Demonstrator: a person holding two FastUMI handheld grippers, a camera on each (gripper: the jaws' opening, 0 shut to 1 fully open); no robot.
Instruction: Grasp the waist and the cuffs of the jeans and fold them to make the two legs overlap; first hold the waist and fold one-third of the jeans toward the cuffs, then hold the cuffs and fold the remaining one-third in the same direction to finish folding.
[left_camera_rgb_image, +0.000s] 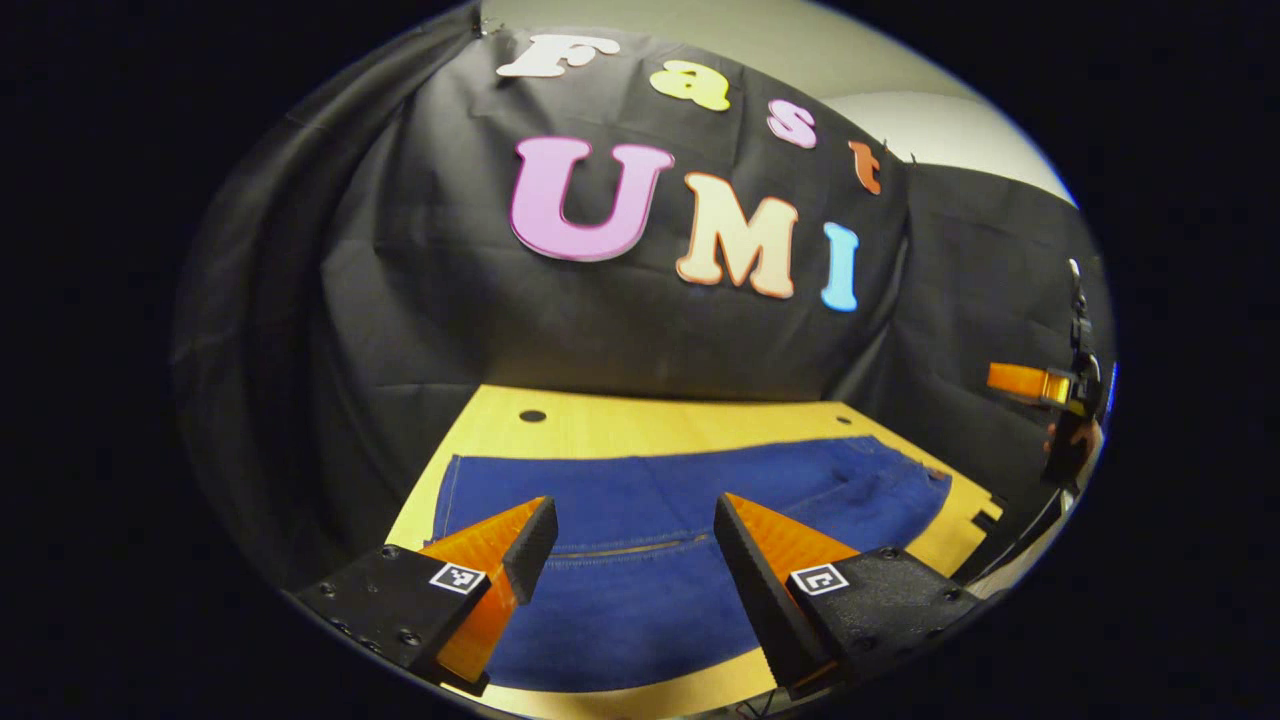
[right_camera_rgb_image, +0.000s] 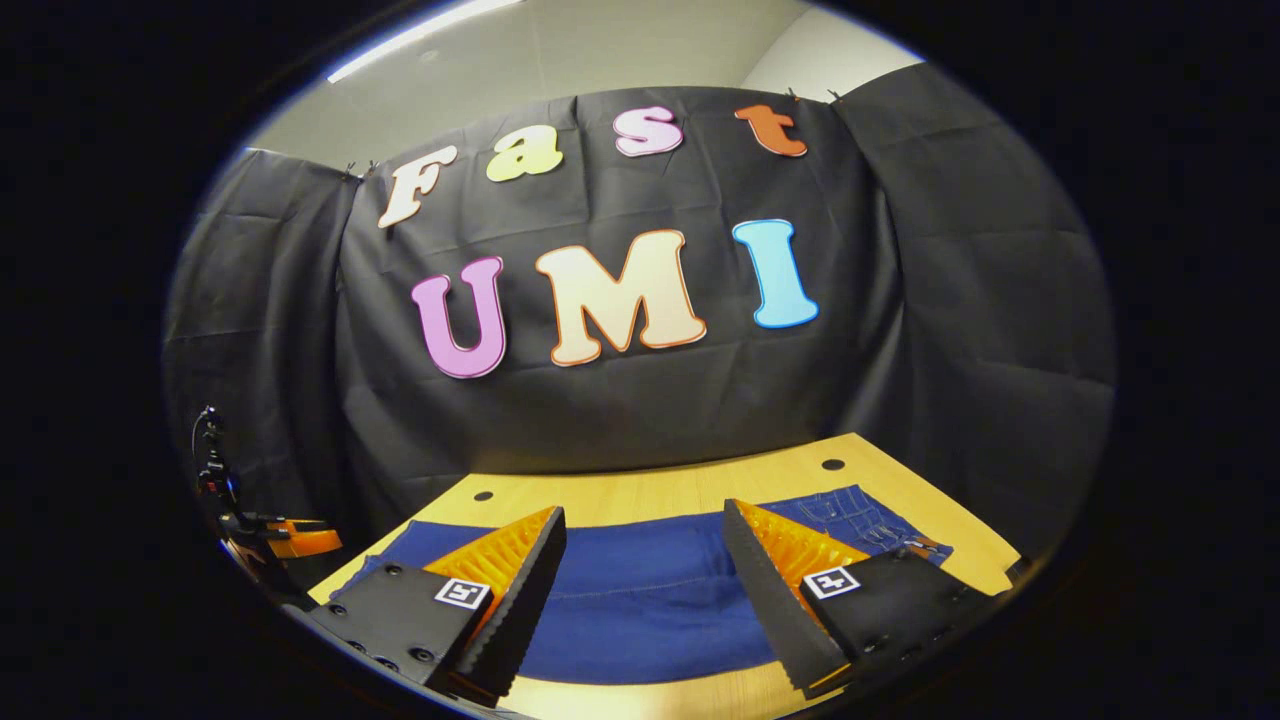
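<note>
**Q:** So where were the jeans sitting, and how much room was there around them?

**A:** The dark blue denim jeans lay flat across the pale yellow wooden table, cuffs off to the left, waist to the right. Looked like the legs were already stacked, though I couldn't swear to it. There was a bare strip of wood along the far edge, with a small round hole in it, and another thin strip along the near edge. The right end of the denim ran close to the table's notched corner.

**Q:** And the grippers?

**A:** The left gripper, orange fingers with black ribbed pads, was spread wide above the middle of the jeans, gripping nothing. In the right gripper view, the right gripper was just as wide, empty too, hanging over the denim near the waist end. Neither touched the fabric as far as I could tell.
</note>
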